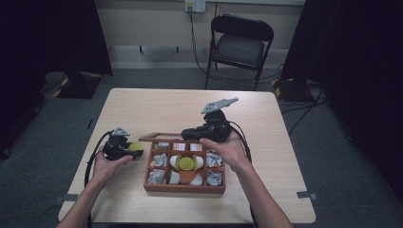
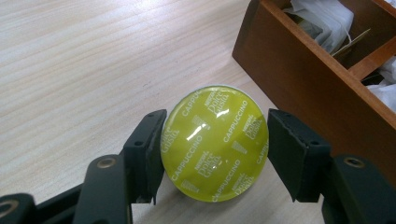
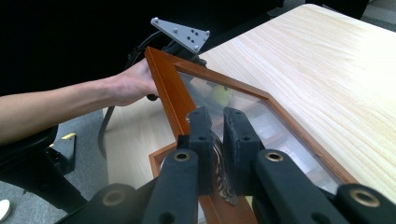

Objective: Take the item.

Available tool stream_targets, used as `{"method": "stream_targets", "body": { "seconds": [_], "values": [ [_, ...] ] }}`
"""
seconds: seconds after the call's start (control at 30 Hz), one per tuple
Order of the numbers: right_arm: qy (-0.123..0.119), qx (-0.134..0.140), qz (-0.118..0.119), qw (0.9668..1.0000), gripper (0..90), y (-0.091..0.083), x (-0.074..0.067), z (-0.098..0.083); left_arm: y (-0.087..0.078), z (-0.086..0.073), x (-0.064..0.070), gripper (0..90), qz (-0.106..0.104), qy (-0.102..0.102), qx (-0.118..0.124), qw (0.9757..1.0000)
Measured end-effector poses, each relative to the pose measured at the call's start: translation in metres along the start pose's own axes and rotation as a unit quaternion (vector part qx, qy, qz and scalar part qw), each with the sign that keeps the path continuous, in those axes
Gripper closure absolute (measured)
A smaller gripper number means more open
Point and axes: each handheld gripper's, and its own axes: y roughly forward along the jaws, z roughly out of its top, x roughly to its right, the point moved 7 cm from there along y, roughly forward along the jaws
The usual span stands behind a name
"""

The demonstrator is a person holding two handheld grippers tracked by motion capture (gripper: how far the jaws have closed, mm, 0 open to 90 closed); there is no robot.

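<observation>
Here, capsule [image 2: 214, 142] sits between left claw [image 2: 215, 149] pads.

Black folding chair [image 1: 241, 45], wall socket [image 1: 195, 5], grey floor [image 1: 332, 156]

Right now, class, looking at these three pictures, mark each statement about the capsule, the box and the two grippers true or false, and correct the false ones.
1. The left gripper grips a green capsule. True.
2. The capsule reads "Espresso". False: it reads "Cappuccino".
3. The right gripper is shut on the glass-paned lid of the wooden box. True.
4. The wooden box is closed. False: its lid is raised and the compartments show.
5. The held capsule is inside the box. False: it is left of the box, over the table.
</observation>
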Motion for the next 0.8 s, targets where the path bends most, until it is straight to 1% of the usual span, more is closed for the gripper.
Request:
{"method": "stream_targets", "body": {
  "seconds": [0.07,0.13,0.17,0.2,0.27,0.3,0.47,0.53,0.6,0.67,0.73,0.8],
  "values": [
    [0.000,0.000,0.000,1.0000,82.2,0.000,0.000,0.000,0.001,-0.001,0.000,38.7,0.000,0.010,-0.008,0.9999],
    [0.000,0.000,0.000,1.0000,82.2,0.000,0.000,0.000,0.003,-0.002,0.000,32.0,0.004,0.006,-0.013,0.9999],
    [0.000,0.000,0.000,1.0000,82.2,0.000,0.000,0.000,0.003,-0.001,0.000,30.2,0.002,0.001,-0.008,1.0000],
    [0.000,0.000,0.000,1.0000,82.2,0.000,0.000,0.000,0.002,-0.001,-0.001,28.3,-0.002,0.001,-0.006,1.0000],
    [0.000,0.000,0.000,1.0000,82.2,0.000,0.000,0.000,0.000,0.001,-0.001,24.6,0.000,-0.008,0.005,1.0000],
    [0.000,0.000,0.000,1.0000,82.2,0.000,0.000,0.000,-0.001,0.000,-0.001,23.5,-0.002,-0.008,0.003,1.0000],
    [0.000,0.000,0.000,1.0000,82.2,0.000,0.000,0.000,-0.007,-0.001,-0.004,20.5,-0.003,-0.008,0.006,0.9999],
    [0.000,0.000,0.001,1.0000,82.3,0.000,0.000,0.000,-0.009,-0.001,-0.004,19.1,-0.002,-0.011,0.012,0.9999],
    [0.000,0.000,0.001,1.0000,82.2,0.000,0.000,0.000,-0.012,0.000,-0.003,19.0,-0.003,0.000,0.011,0.9999],
    [0.000,0.000,0.001,1.0000,82.2,0.000,0.000,0.000,-0.015,0.000,-0.002,18.4,-0.001,-0.003,0.013,0.9999],
    [0.000,0.000,0.001,1.0000,82.2,0.000,0.000,0.000,-0.019,-0.001,0.000,18.1,-0.006,0.004,0.011,0.9999],
    [0.000,0.000,0.001,1.0000,82.2,0.000,0.001,0.000,-0.022,-0.002,0.002,17.5,-0.004,0.003,0.018,0.9998]
  ]
}}
